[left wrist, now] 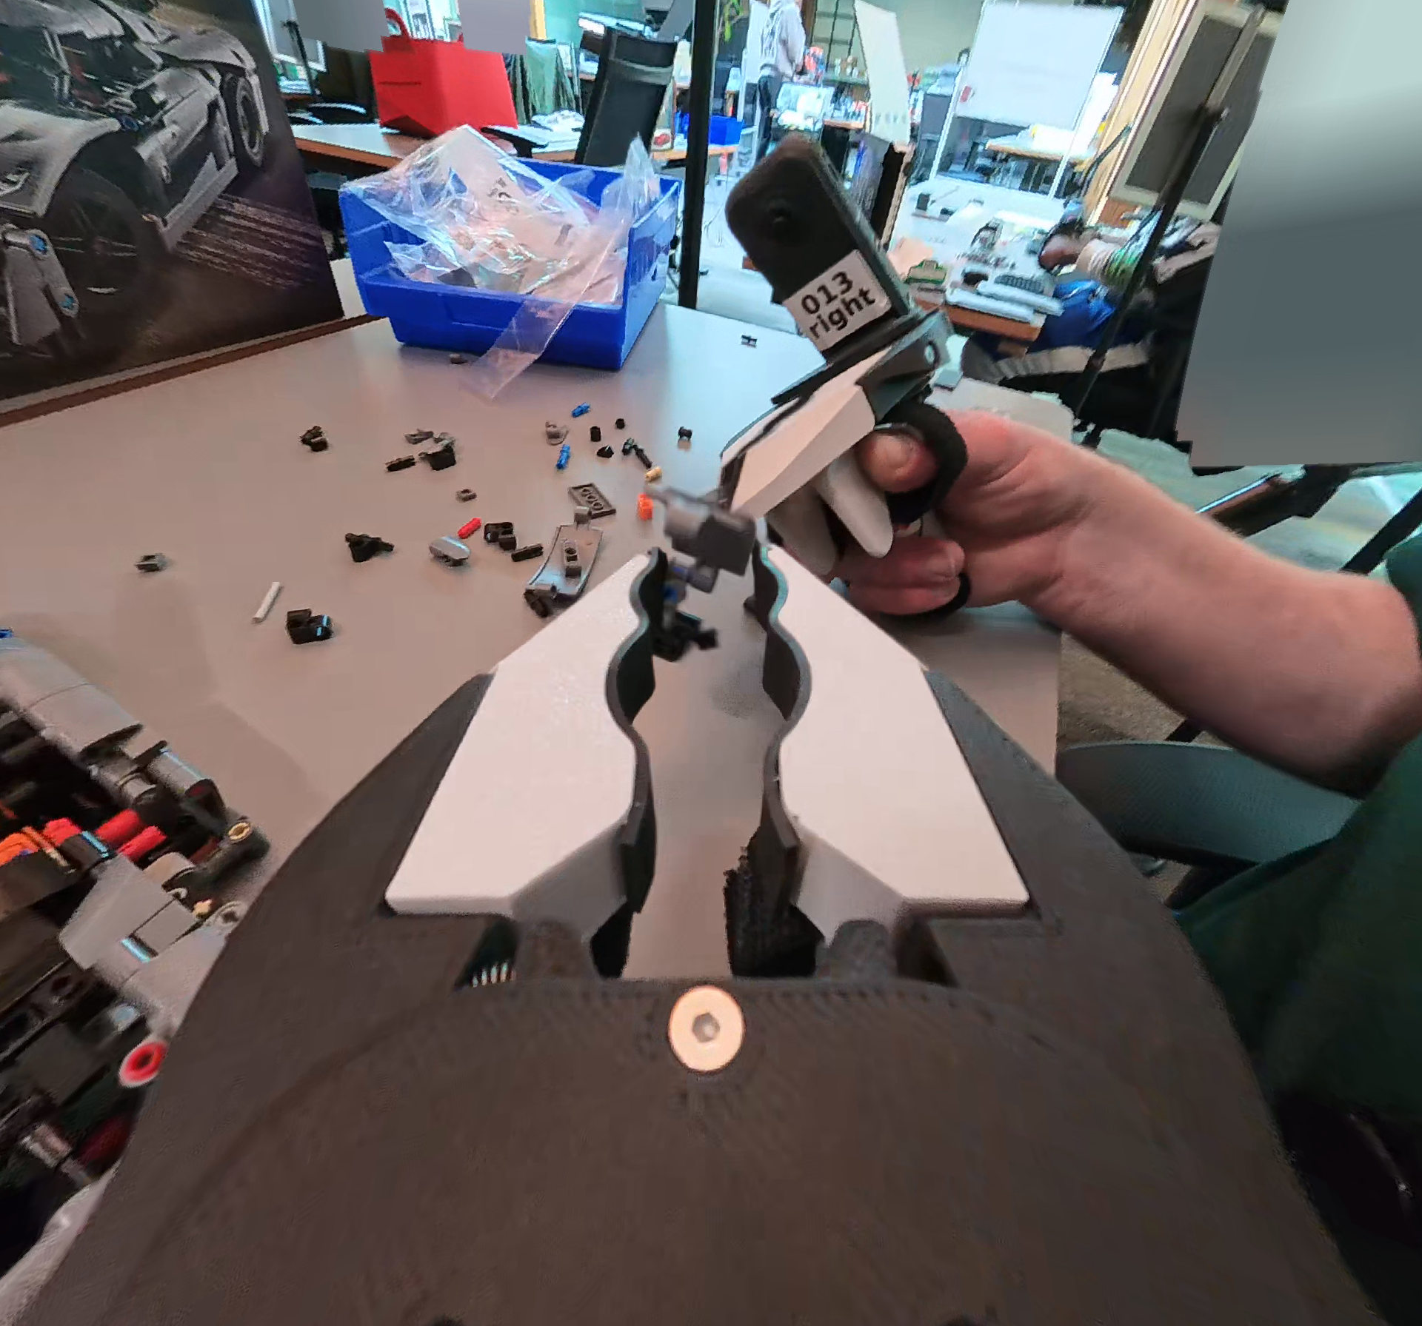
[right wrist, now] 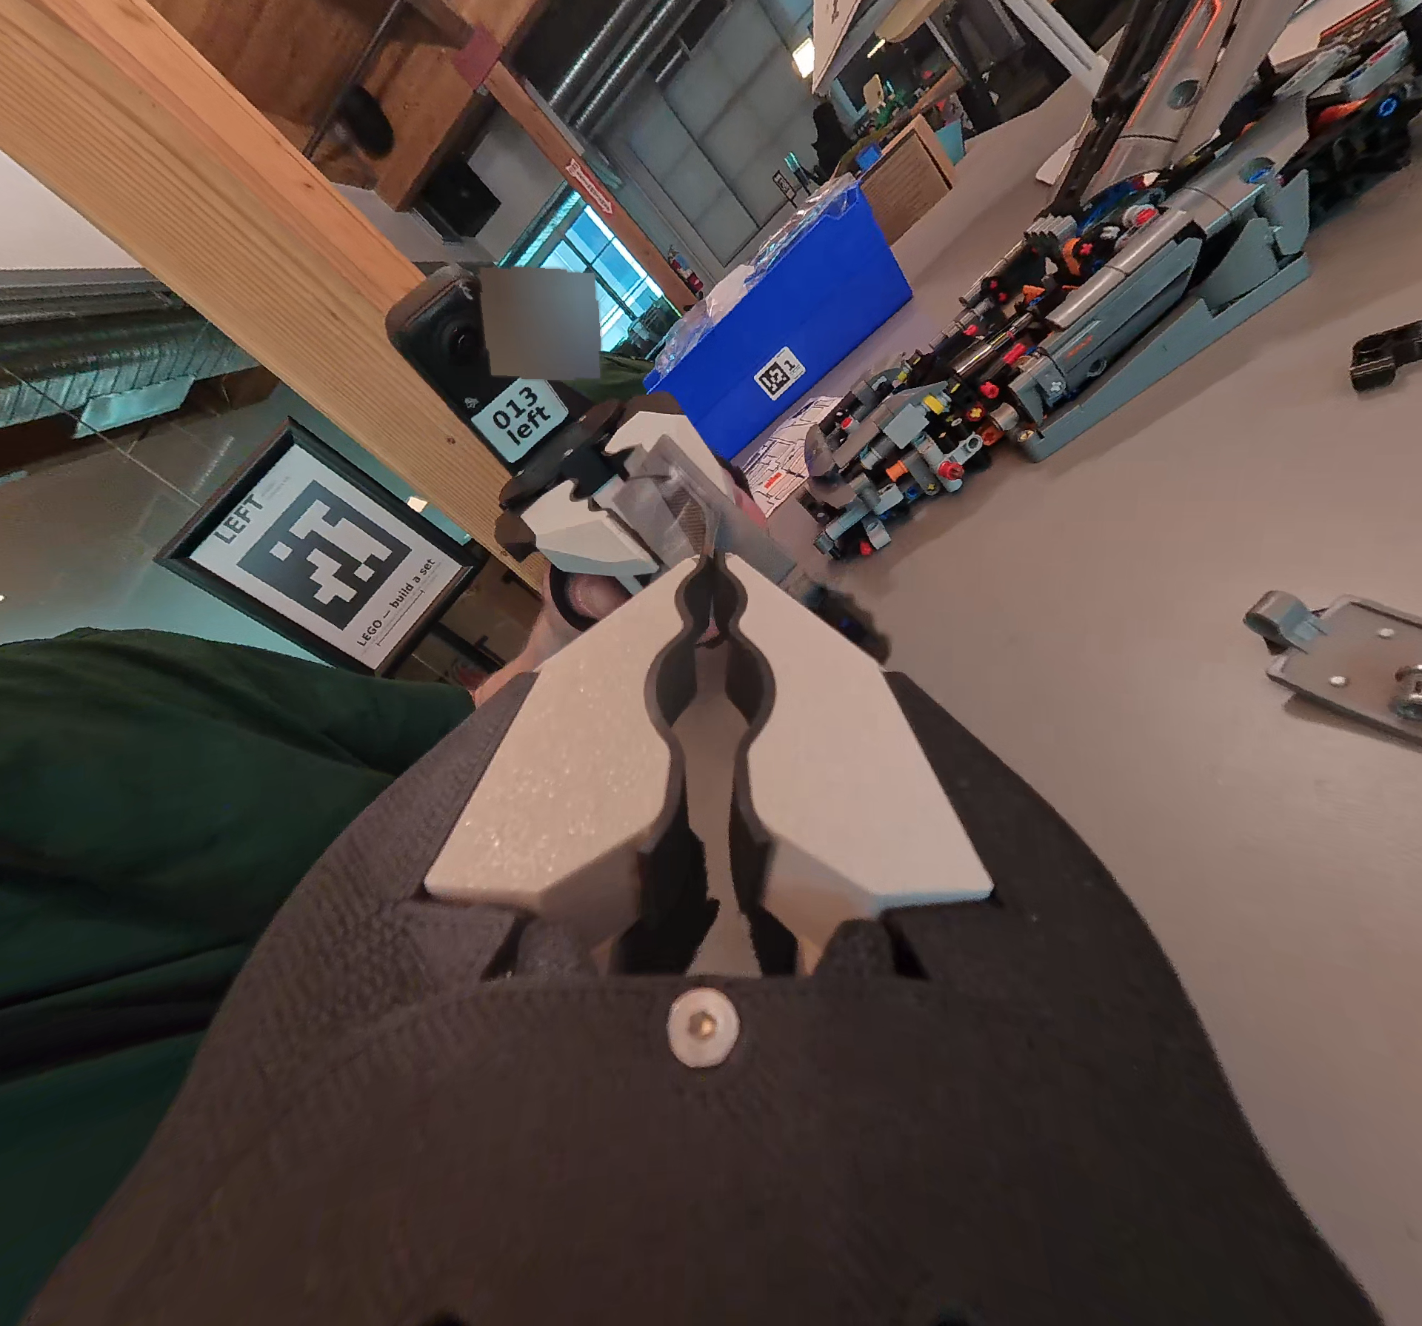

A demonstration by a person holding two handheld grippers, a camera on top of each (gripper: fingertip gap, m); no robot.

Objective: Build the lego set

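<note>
Above the counter (left wrist: 192, 458), right gripper (left wrist: 731, 501) fingers pinch a grey subassembly (left wrist: 708, 531) directly over the black piece (left wrist: 677, 627) against one finger of the half-open left gripper (left wrist: 708, 581).

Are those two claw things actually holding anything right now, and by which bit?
The right gripper pinches a small grey Lego assembly by its right end. The left gripper has open jaws around the assembly's dark lower part; a firm hold cannot be told.

Grey lego piece (left wrist: 712, 531) held aloft, tilted
</note>
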